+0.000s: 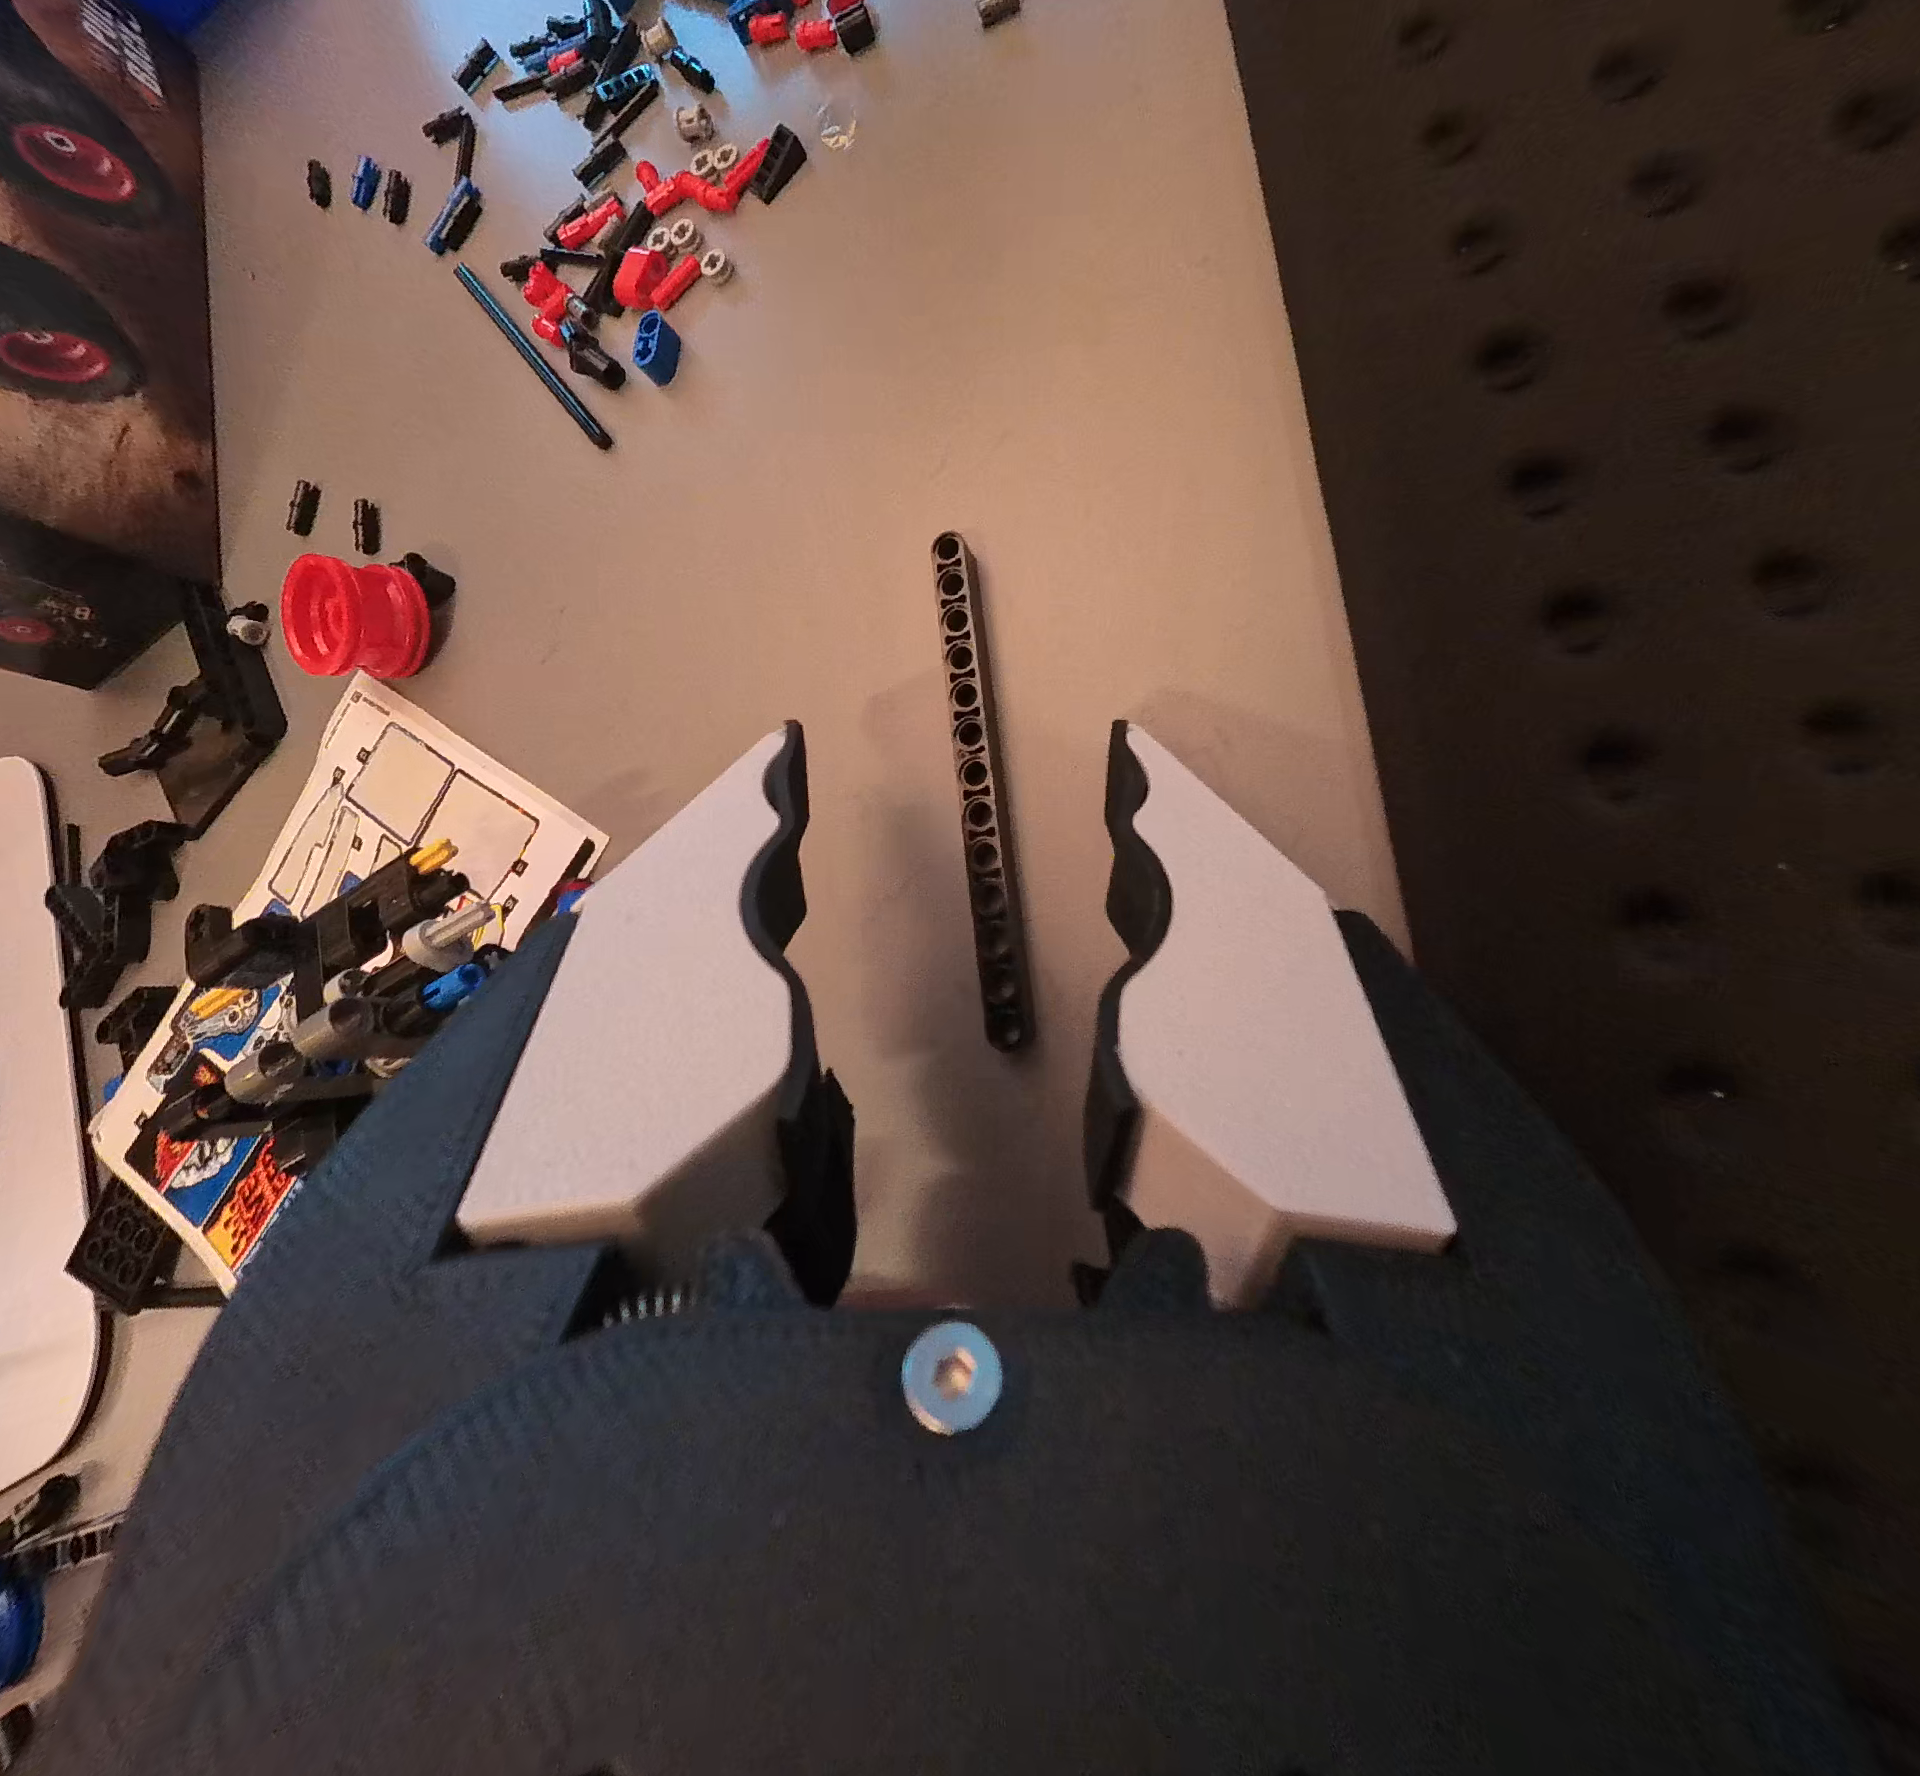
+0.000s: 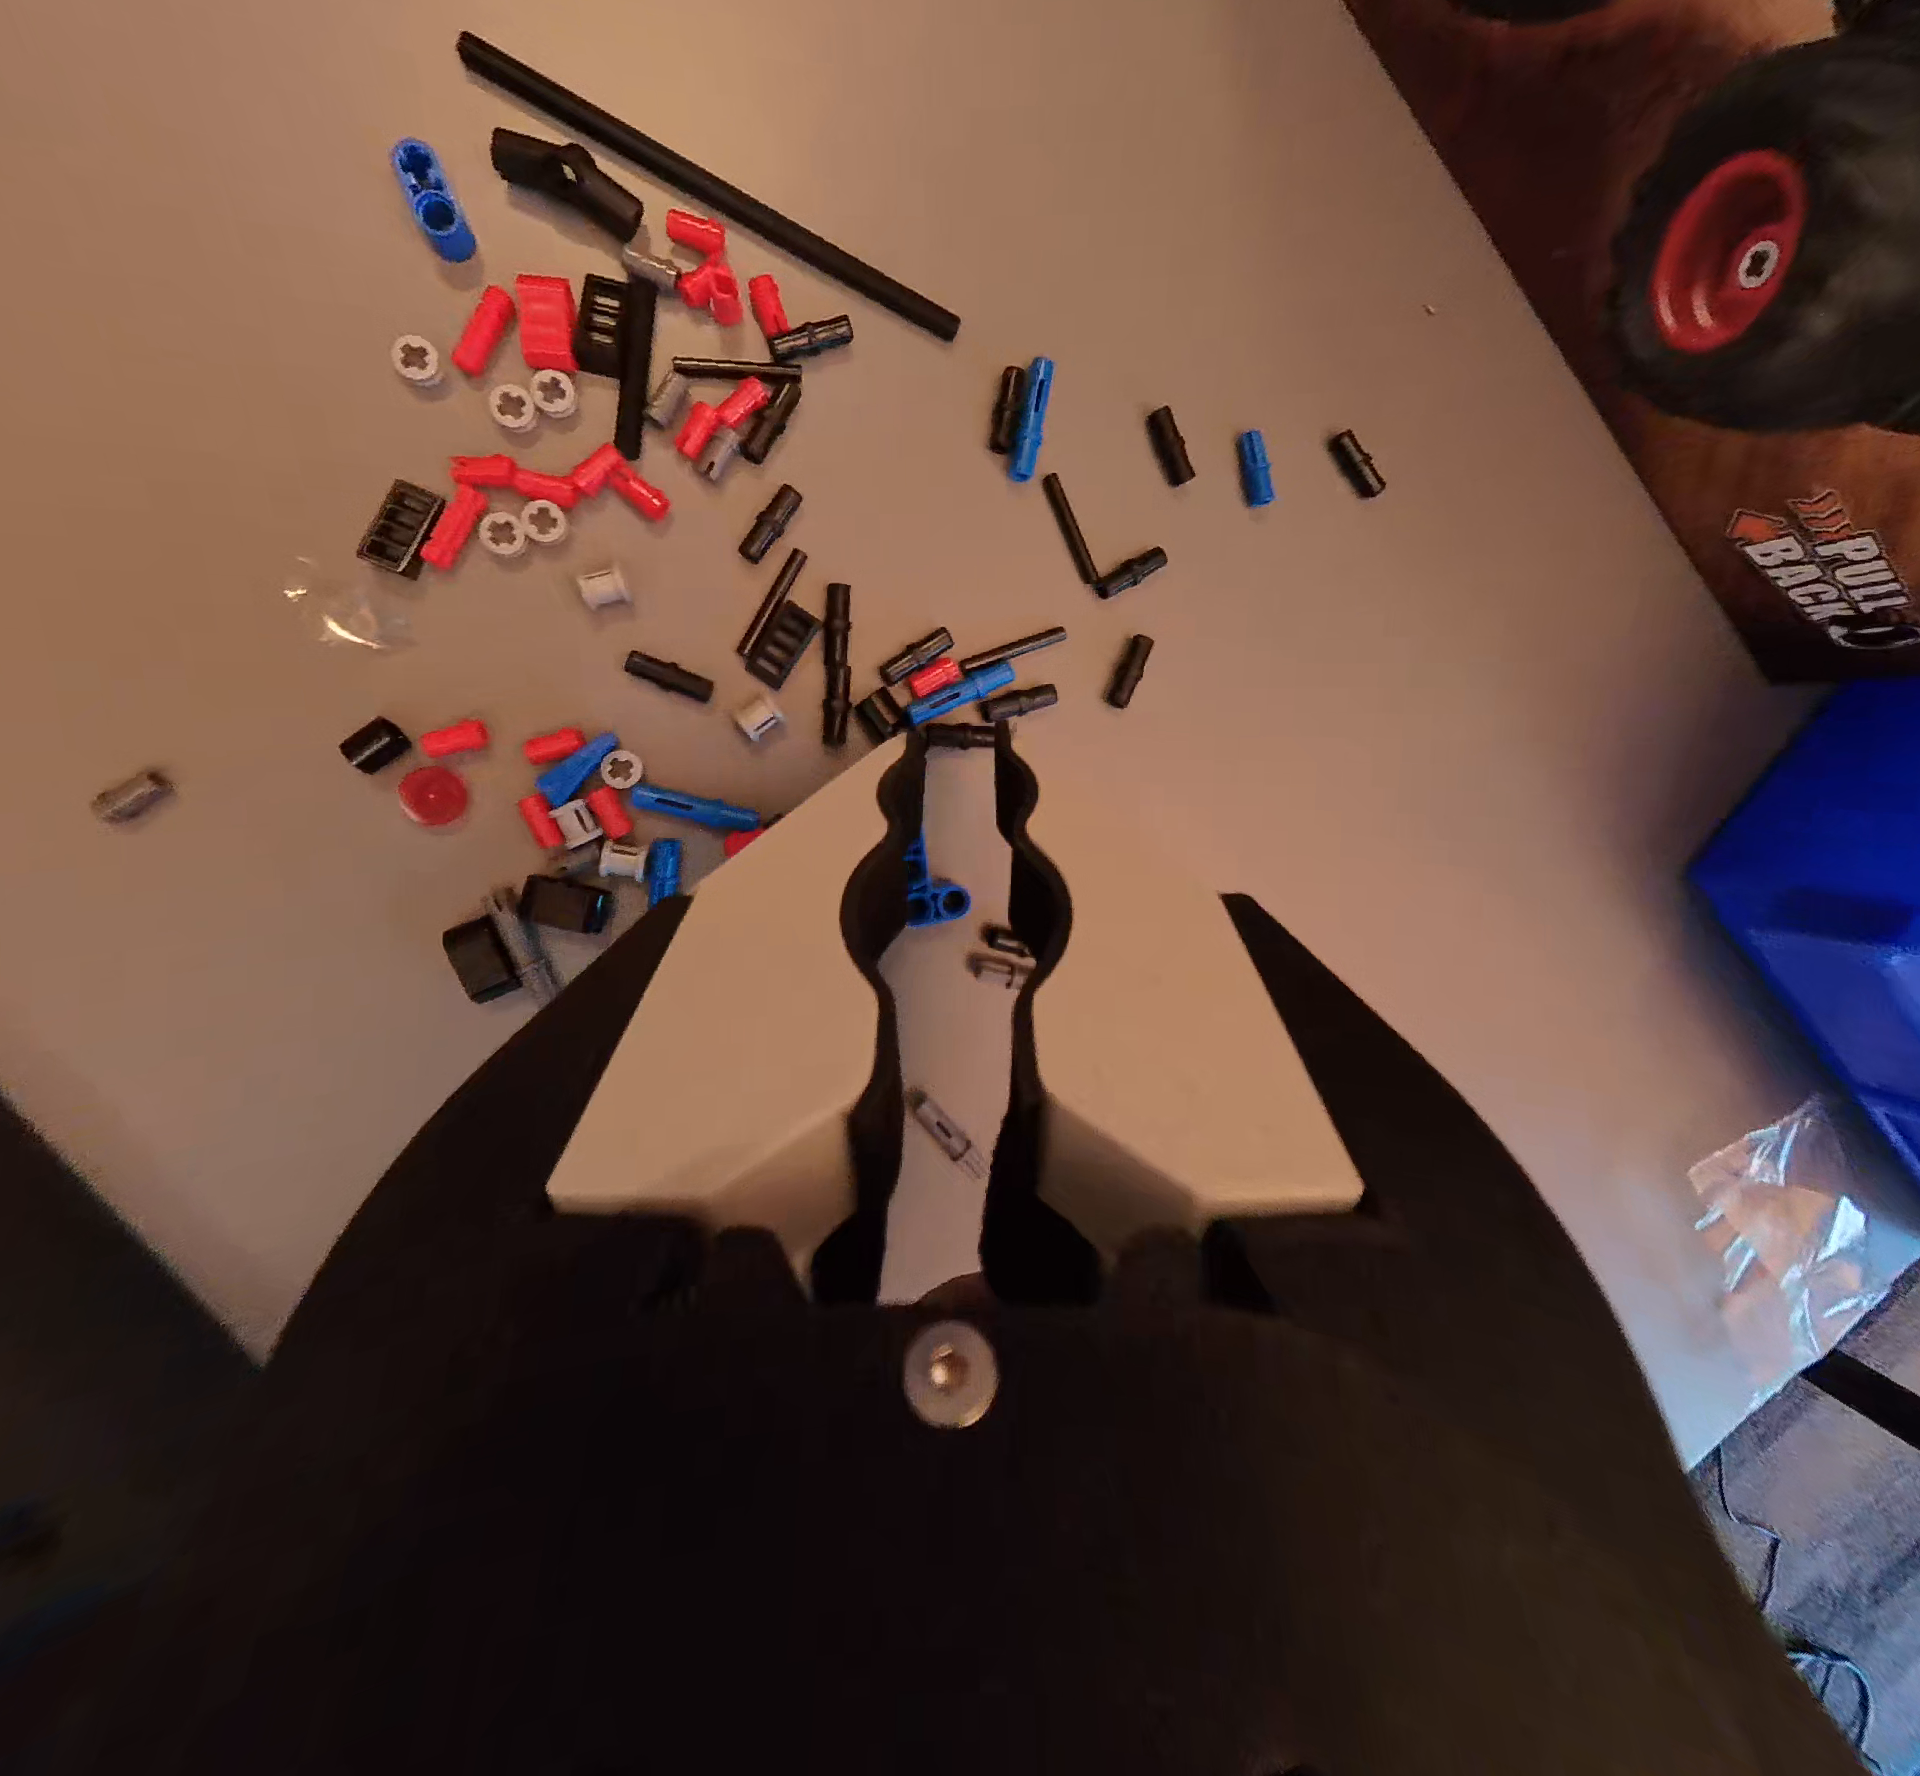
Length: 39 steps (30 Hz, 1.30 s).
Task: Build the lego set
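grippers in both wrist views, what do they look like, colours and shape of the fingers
The left gripper has a dark navy, ribbed printed body with a silver screw in the middle. Its fingers are pale grey wedges with wavy black inner pads. The right gripper looks the same in shape, though its body reads black in the dimmer light.

Bare worktop lies open around the long black beam, bounded on the right by the dark dimpled panel. To the left, the sticker sheet, red wheel hub and scattered small pieces crowd the way.
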Available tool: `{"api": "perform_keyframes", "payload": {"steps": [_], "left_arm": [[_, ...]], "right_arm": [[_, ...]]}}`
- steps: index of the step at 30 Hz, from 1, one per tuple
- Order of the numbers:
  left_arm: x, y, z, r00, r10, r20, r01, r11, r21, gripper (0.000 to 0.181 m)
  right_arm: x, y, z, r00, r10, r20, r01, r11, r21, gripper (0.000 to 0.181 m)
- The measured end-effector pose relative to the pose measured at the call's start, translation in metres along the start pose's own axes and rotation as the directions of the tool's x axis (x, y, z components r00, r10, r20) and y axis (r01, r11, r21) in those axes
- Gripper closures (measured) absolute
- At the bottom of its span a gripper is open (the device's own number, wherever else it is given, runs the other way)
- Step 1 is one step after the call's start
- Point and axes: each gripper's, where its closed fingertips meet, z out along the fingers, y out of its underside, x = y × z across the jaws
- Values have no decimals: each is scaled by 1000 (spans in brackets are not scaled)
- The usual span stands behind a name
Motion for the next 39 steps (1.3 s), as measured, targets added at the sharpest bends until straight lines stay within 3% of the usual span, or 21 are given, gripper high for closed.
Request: {"api": "perform_keyframes", "payload": {"steps": [10,23,31,39], "left_arm": [[5,-3,0,1000,6,-13,-6,1000,1,125],[8,-6,4,999,35,-23,-35,999,-4,126],[7,-3,9,989,-130,-69,128,991,-32,130],[11,-2,10,972,-209,-109,206,978,-39,136]], "right_arm": [[6,-6,1,1000,3,-16,-3,1000,21,169],[33,-40,13,997,16,-70,-9,996,89,167],[45,-46,24,997,16,-75,-9,996,87,166],[49,-41,32,996,47,-71,-39,994,104,167]]}}
